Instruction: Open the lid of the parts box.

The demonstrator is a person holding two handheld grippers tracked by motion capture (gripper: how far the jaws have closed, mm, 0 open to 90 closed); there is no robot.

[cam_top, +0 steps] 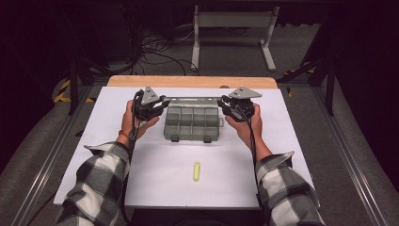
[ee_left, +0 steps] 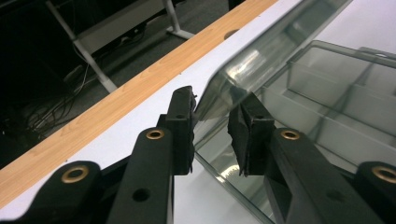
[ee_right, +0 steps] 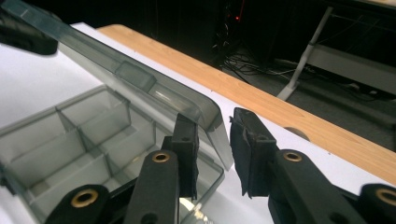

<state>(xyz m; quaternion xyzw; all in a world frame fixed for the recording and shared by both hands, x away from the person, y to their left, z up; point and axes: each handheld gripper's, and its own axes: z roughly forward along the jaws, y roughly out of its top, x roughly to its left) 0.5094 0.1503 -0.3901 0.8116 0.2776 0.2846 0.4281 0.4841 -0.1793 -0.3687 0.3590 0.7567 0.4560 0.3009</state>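
While the lid (cam_top: 195, 100) of the clear compartment box (cam_top: 192, 123) stands raised at the far edge, the item may be entered as open, or very nearly so; judged from this, the lifting is mostly done, and what is left is to settle the lid fully back and let go of it. Location: middle of the white table (cam_top: 141, 165), base flat, two latches on the near wall. Long axis: left to right across the table, hinge side away from the person, open face up; the lid's long edge runs the same way, tilted up and back. Left gripper (ee_left: 212, 133): jaws spread, straddling the lid's left corner without pressing on it, as far as the left gripper view shows. Right gripper (ee_right: 212, 154): jaws likewise apart, one inside the box rim, the other outside the lid's right corner, no firm pinch visible. Also present: a small yellow piece (cam_top: 196, 171) lying on the table near the person, well apart from the box, long axis pointing away from the person.
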